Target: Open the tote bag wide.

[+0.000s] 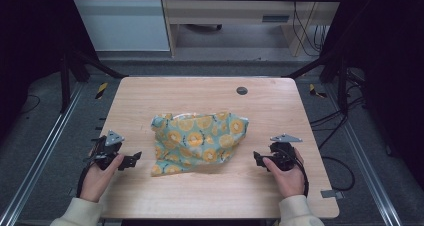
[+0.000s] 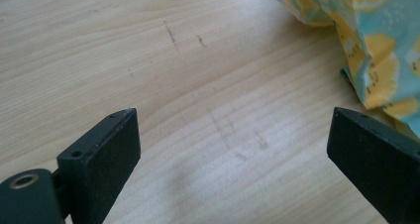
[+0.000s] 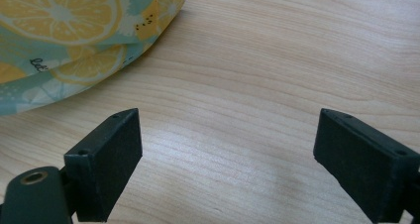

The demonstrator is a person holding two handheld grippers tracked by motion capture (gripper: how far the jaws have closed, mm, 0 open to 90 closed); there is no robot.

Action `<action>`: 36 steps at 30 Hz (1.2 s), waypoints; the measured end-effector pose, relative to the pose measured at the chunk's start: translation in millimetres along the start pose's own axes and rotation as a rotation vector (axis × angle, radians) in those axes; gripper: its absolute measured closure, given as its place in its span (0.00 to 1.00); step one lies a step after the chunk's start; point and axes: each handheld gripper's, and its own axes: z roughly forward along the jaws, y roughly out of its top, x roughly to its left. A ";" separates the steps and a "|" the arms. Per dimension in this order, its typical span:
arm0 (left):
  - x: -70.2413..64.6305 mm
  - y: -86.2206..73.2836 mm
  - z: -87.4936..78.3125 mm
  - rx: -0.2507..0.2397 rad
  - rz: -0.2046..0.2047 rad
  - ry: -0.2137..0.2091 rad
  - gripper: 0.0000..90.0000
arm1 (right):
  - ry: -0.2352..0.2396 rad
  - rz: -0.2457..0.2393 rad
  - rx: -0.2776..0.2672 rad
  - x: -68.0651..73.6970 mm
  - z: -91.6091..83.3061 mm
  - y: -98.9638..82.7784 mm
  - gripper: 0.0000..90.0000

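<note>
From above, two cream sleeves come in at the near edge of the wooden table (image 1: 280, 196), each hand wrapped round a black gripper. Left gripper (image 1: 134, 159) sits just to the left of the lemon-print cloth (image 1: 197, 140), its jaws spread with nothing between them, pointing toward the cloth's lower left corner. Right gripper (image 1: 257, 159) waits to the right of the cloth, a little further off from it, jaws likewise apart and empty. That cloth lies bunched in the middle of the table, teal with yellow citrus slices; whether it is a bag, and whether anything is inside it, I cannot tell. Beyond the cloth, a small dark round cap (image 1: 242, 90) is set into the tabletop.

Looking along the left gripper (image 2: 233, 140), bare wood shows between the wide jaws, and the cloth (image 2: 376, 45) sits up and to the right, close to one jaw.

Looking along the right gripper (image 3: 228, 140), the jaws again stand wide over bare wood, with the cloth (image 3: 74, 30) off to the upper left, clear of both jaws
</note>
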 end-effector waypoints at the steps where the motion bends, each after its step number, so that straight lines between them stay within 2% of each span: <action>1: -1.5 -0.5 -0.3 0.006 0.006 -0.002 0.07 | 0.003 0.000 0.004 0.0 0.2 0.1 0.12; 2: -1.5 -0.5 -0.3 0.006 0.006 -0.002 0.07 | 0.003 0.000 0.004 0.0 0.2 0.1 0.12; 4: -5.0 2.5 0.7 0.008 0.032 -0.015 0.07 | 0.004 -0.016 0.008 0.6 1.4 1.8 0.12; 7: -5.8 4.7 3.7 0.014 0.040 -0.015 0.07 | -0.003 -0.036 0.002 2.4 0.7 4.3 0.13; 9: -5.0 4.3 5.1 0.028 0.035 -0.013 0.07 | 0.003 -0.032 -0.005 4.0 -1.1 6.0 0.13; 12: -3.8 3.4 4.9 0.035 0.030 -0.005 0.07 | -0.001 -0.057 -0.002 7.7 -3.6 8.0 0.14; 19: -1.9 2.2 5.1 0.035 0.014 0.001 0.07 | 0.038 -0.076 -0.026 14.1 -11.9 19.5 0.18; 20: -2.3 1.9 6.0 0.035 0.010 -0.001 0.08 | 0.041 -0.098 -0.028 17.7 -15.2 26.9 0.23; 21: -2.3 1.9 6.0 0.035 0.010 -0.001 0.08 | 0.041 -0.098 -0.028 17.7 -15.2 26.9 0.23; 23: -3.4 1.9 7.6 0.053 0.019 -0.007 0.08 | 0.057 -0.143 -0.025 24.4 -18.7 40.1 0.25; 25: -4.1 1.8 8.3 0.055 0.016 -0.011 0.07 | 0.064 -0.157 -0.028 26.4 -19.7 44.9 0.26; 26: -4.3 1.6 8.2 0.066 0.024 -0.012 0.08 | 0.087 -0.167 -0.036 29.4 -21.8 56.0 0.26; 28: -4.5 1.4 8.3 0.069 0.025 -0.013 0.08 | 0.104 -0.184 -0.045 34.2 -24.5 69.0 0.27; 30: -4.2 1.5 8.1 0.069 0.026 -0.012 0.08 | 0.116 -0.198 -0.046 37.0 -25.1 75.9 0.27; 31: -3.6 1.8 7.6 0.069 0.027 -0.013 0.08 | 0.147 -0.223 -0.040 43.0 -24.5 90.4 0.26; 33: -2.9 1.9 7.2 0.067 0.023 -0.012 0.08 | 0.195 -0.224 -0.038 48.2 -20.2 104.3 0.23; 35: -2.8 1.8 7.2 0.065 0.022 -0.012 0.08 | 0.207 -0.228 -0.035 50.5 -17.3 110.7 0.23; 36: -2.8 2.0 7.2 0.064 0.023 -0.013 0.08 | 0.207 -0.247 -0.021 56.8 -9.8 123.2 0.21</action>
